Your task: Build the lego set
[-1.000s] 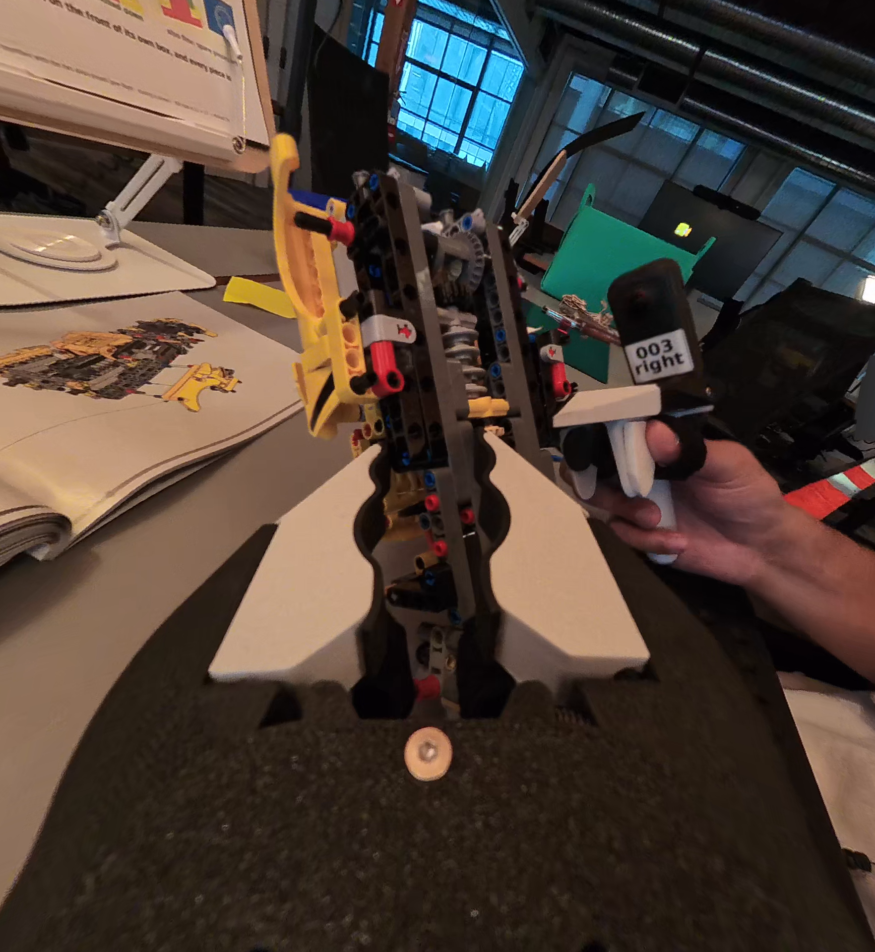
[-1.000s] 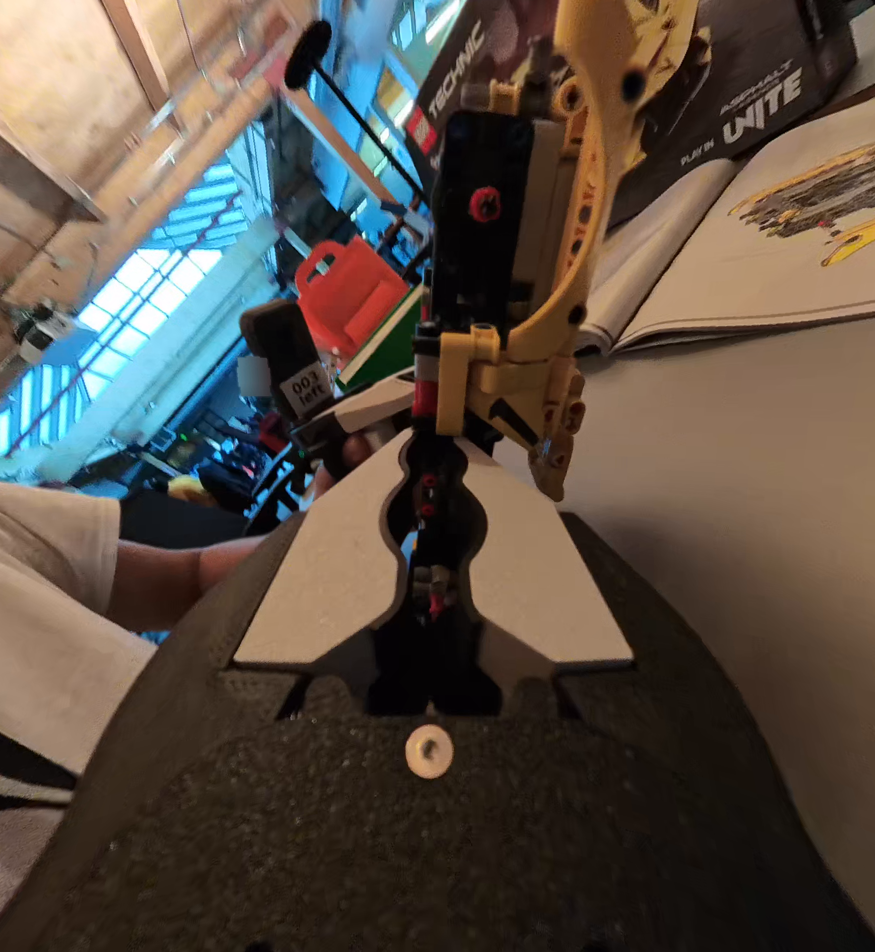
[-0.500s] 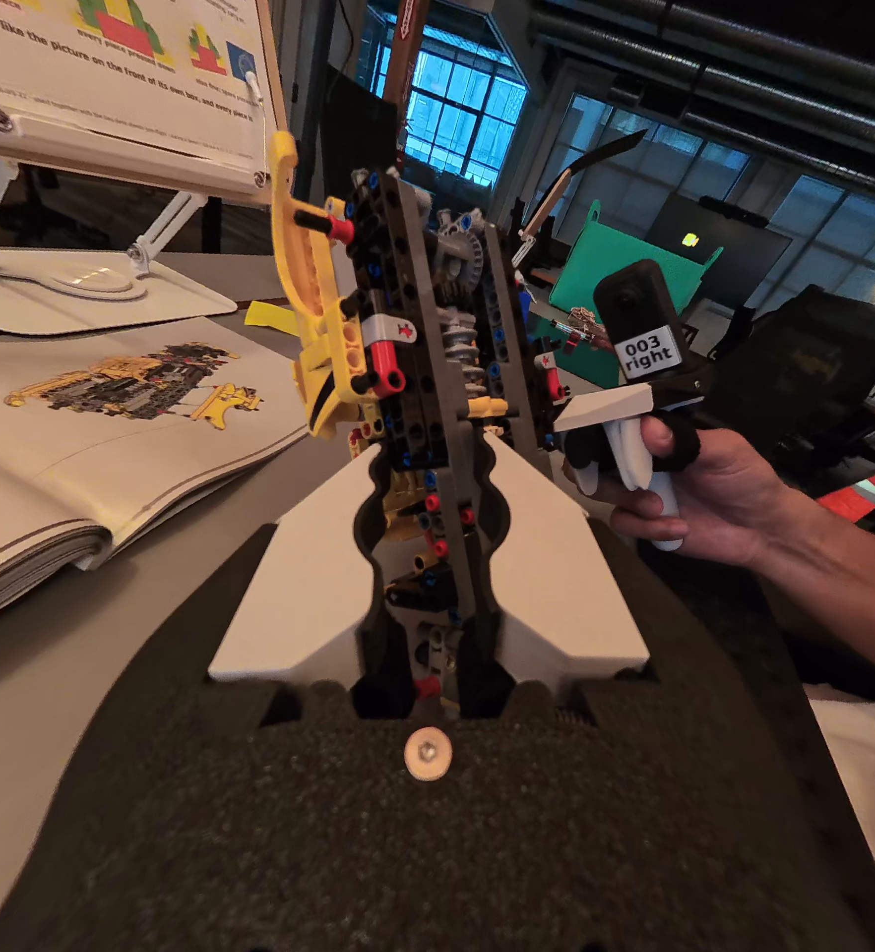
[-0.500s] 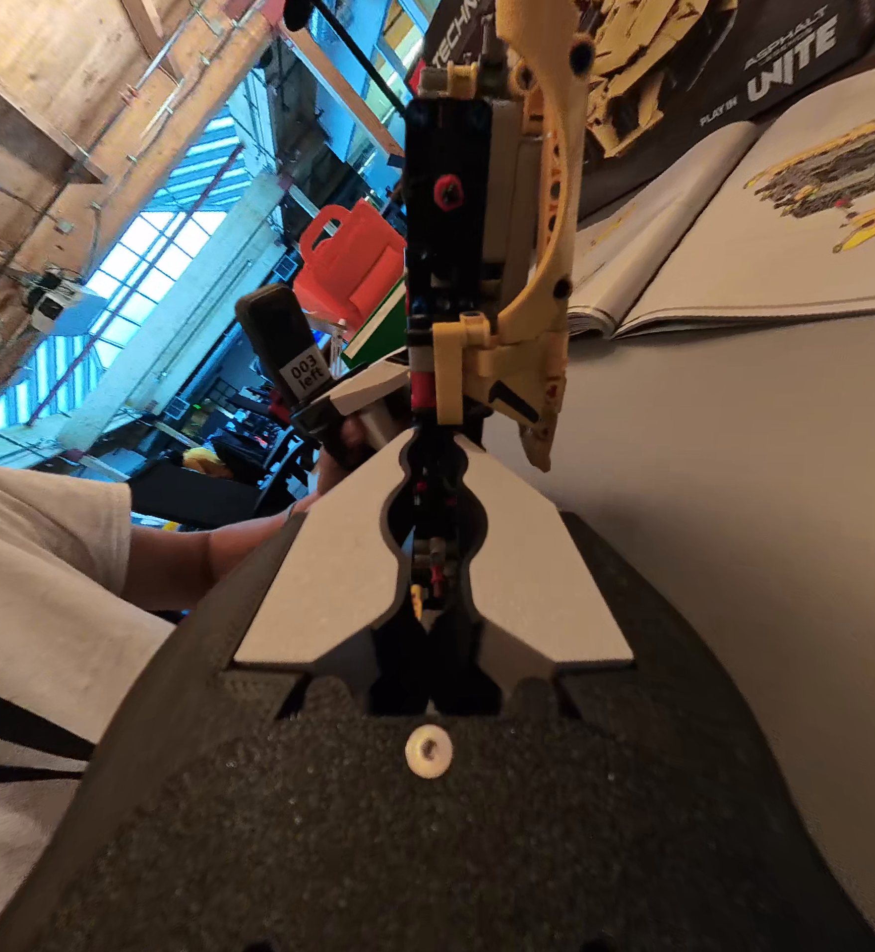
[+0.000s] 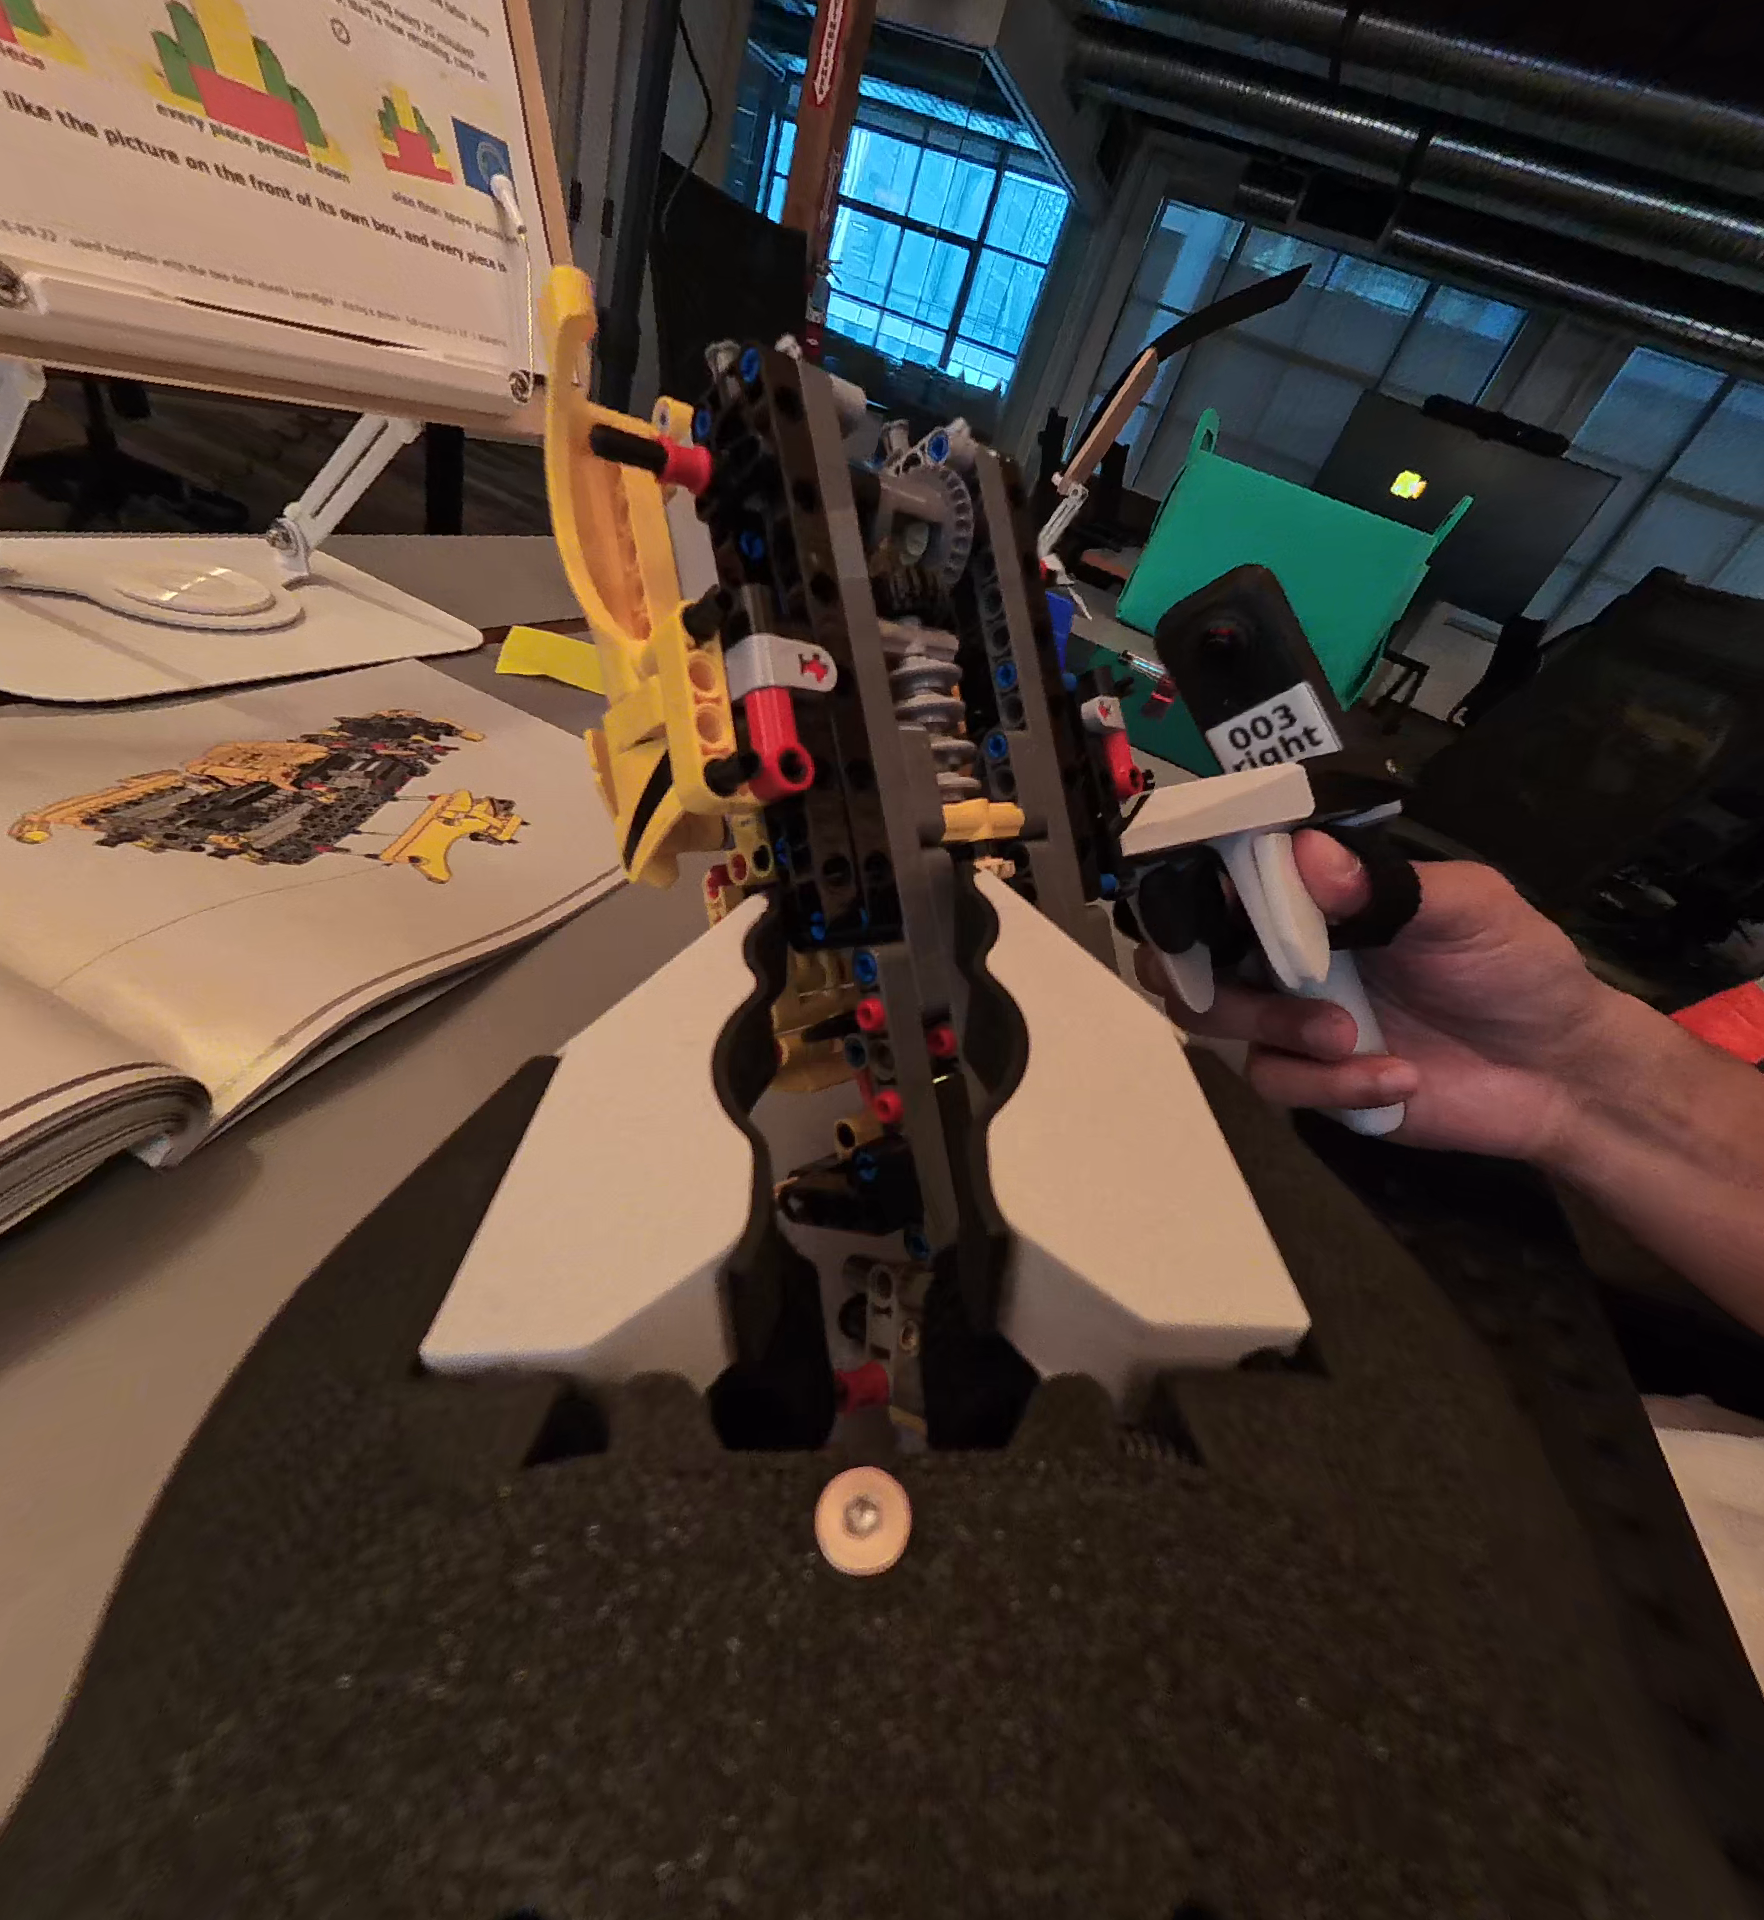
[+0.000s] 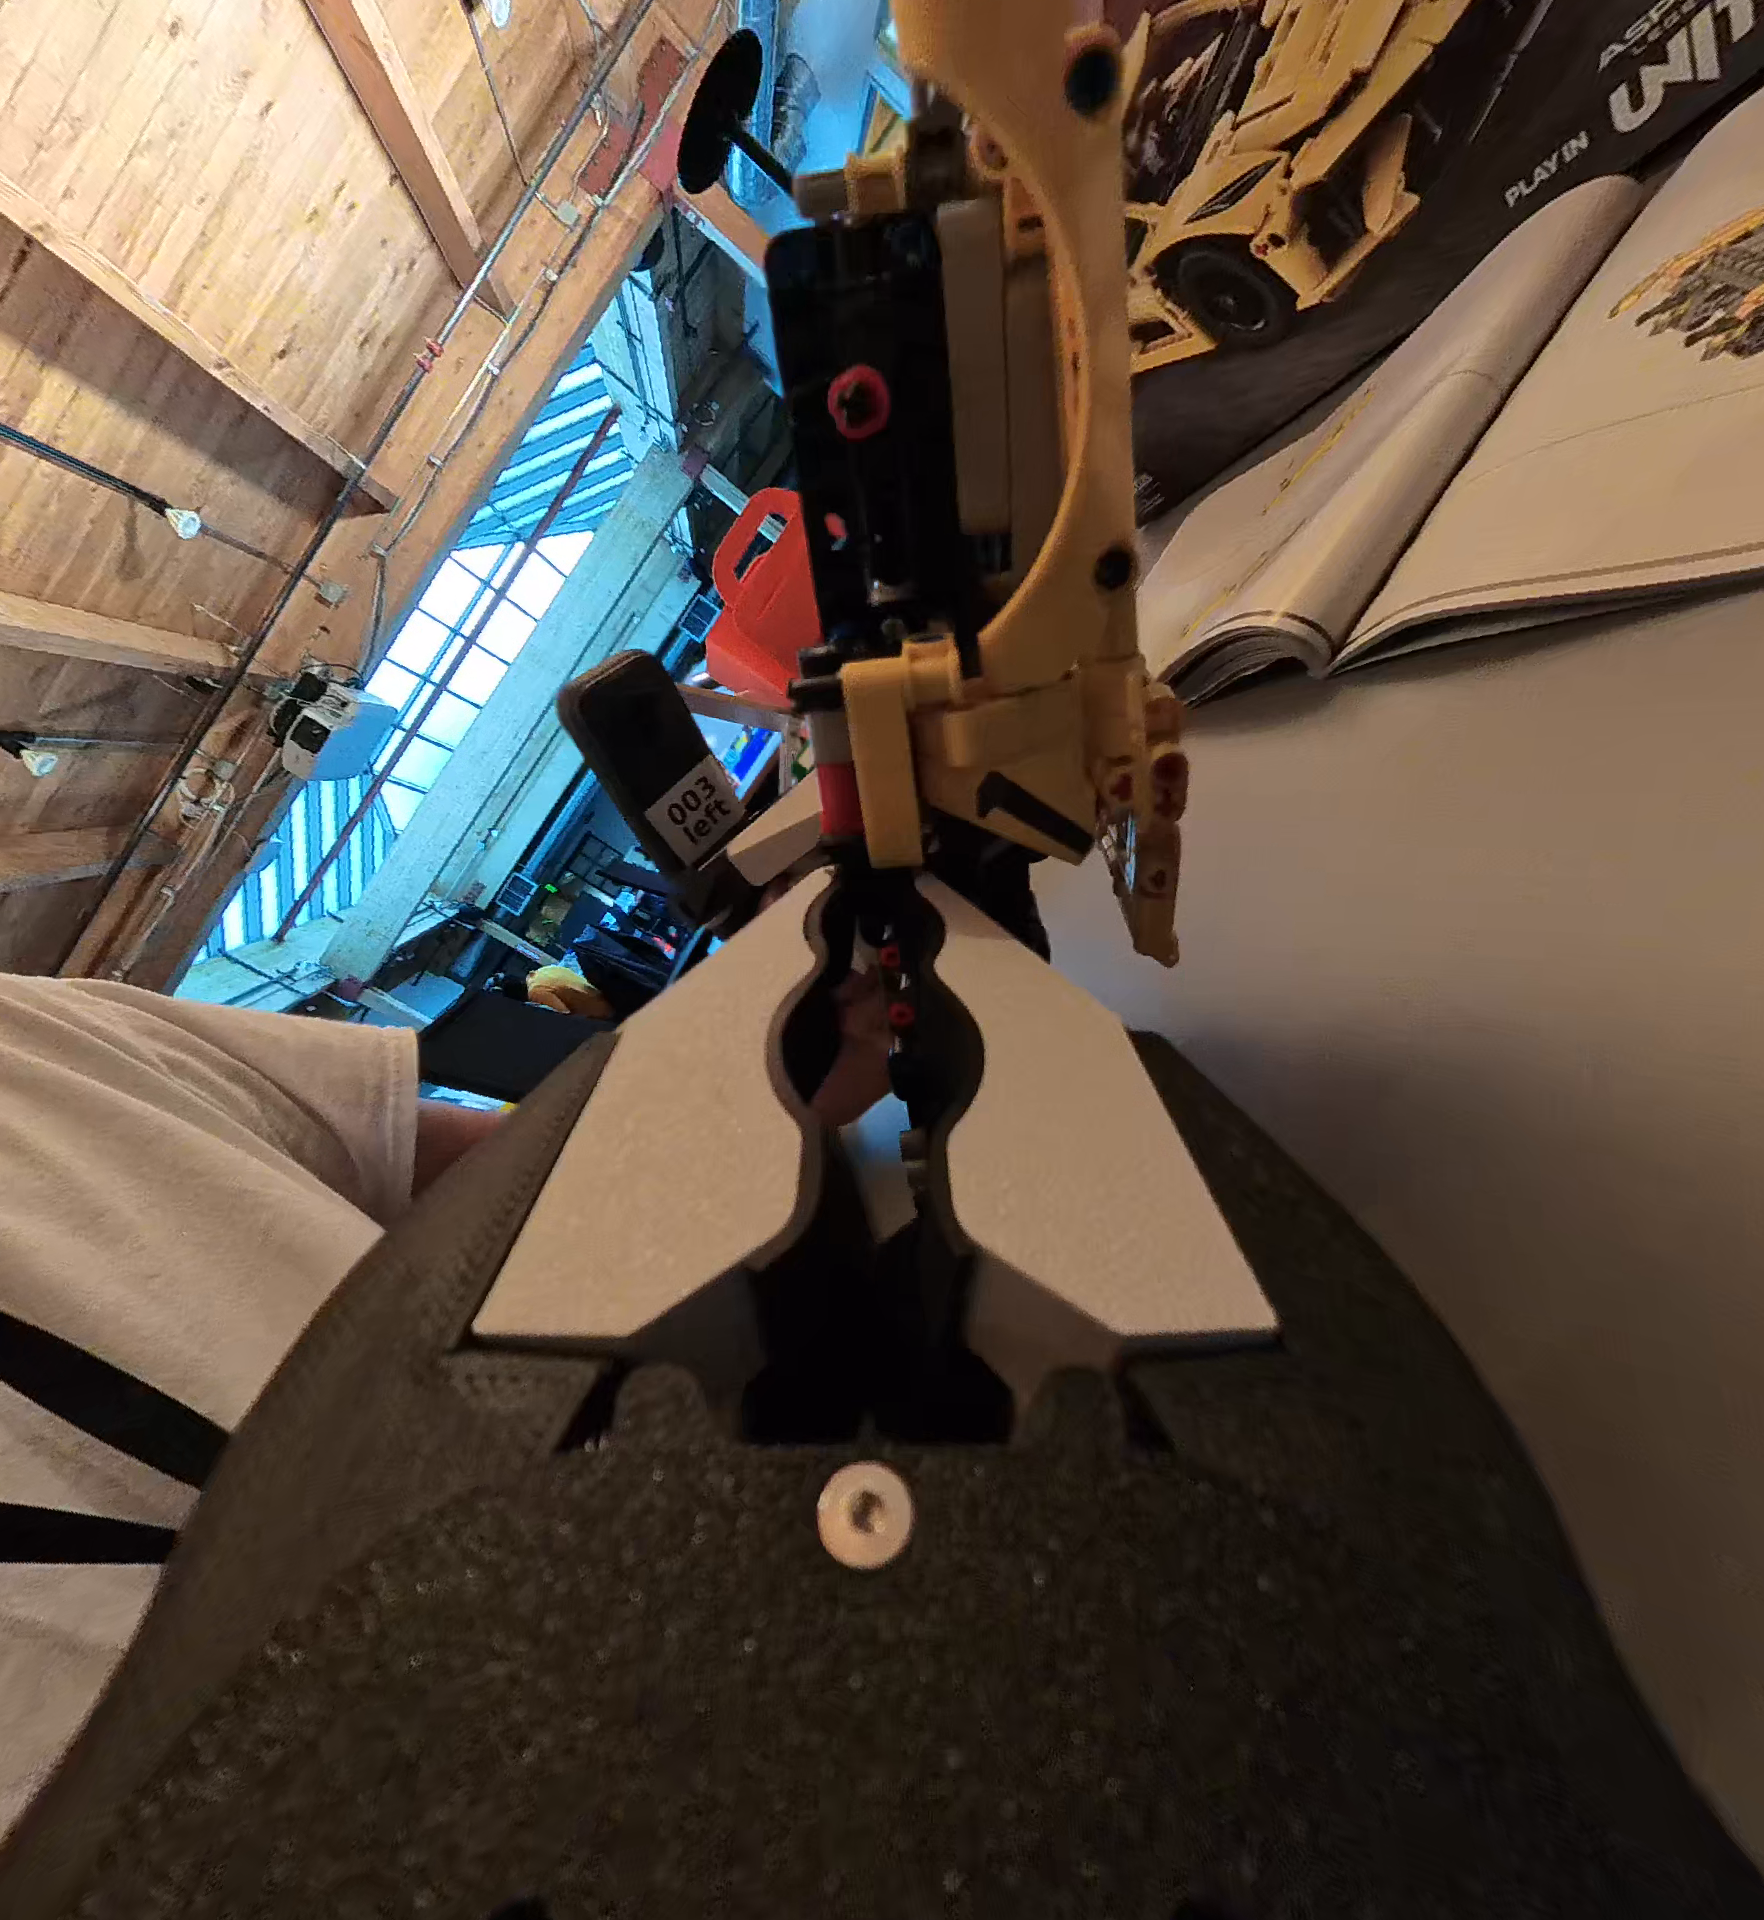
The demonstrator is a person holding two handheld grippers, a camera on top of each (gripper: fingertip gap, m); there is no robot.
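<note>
A partly built lego model [image 5: 836, 644], a black and grey beam frame with gears and red and blue pins, stands upright in the air. A yellow arch piece [image 5: 608, 520] is fixed on its left side. My left gripper [image 5: 873, 904] is shut on the frame's lower part. My right gripper comes in from the right, and one white finger [image 5: 1221, 816] touches the frame's right edge. In the right wrist view my right gripper [image 6: 876, 883] is shut on the model's [image 6: 857, 436] thin lower edge, below the yellow arch [image 6: 1075, 416]. The left gripper's finger [image 6: 774, 842] shows behind it.
An open instruction booklet [image 5: 234, 883] lies on the grey table [image 5: 78, 1455] at the left, with a white stand [image 5: 182, 603] holding a printed sheet behind it. The set's box [image 6: 1325, 156] stands behind the booklet [image 6: 1584, 468]. A green bin [image 5: 1273, 561] and a red bin [image 6: 764, 592] are farther off. My right fingertips sit around 6 centimeters from my left ones.
Both grippers and the model have swung together: the booklet and stand slid right in the left view. In the right view the model rose and looms closer. Both holds are kept.
</note>
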